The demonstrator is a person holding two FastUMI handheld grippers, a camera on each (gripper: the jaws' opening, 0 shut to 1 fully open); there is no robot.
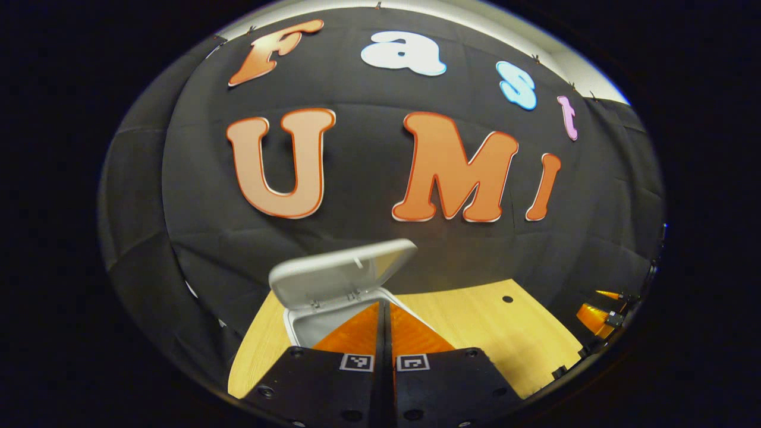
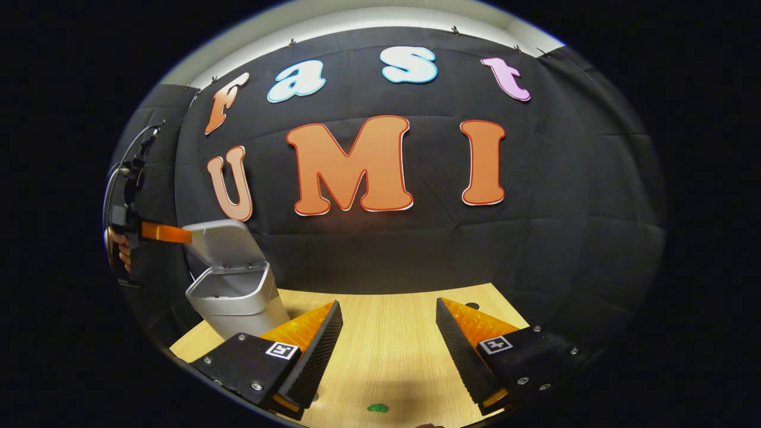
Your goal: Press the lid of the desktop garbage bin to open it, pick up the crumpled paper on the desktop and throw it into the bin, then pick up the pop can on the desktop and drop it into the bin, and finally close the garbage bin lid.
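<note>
**Lid up, left tongs nearer the bin**

The left tongs [image 1: 384, 333], fingers pressed together on nothing, point straight at the pale grey plastic bin [image 2: 238, 297], whose hinged lid [image 1: 342, 270] stands raised. The right tongs [image 2: 386, 351] gape wide over the light wooden surface [image 2: 386, 321], the bin off to their left.
</note>
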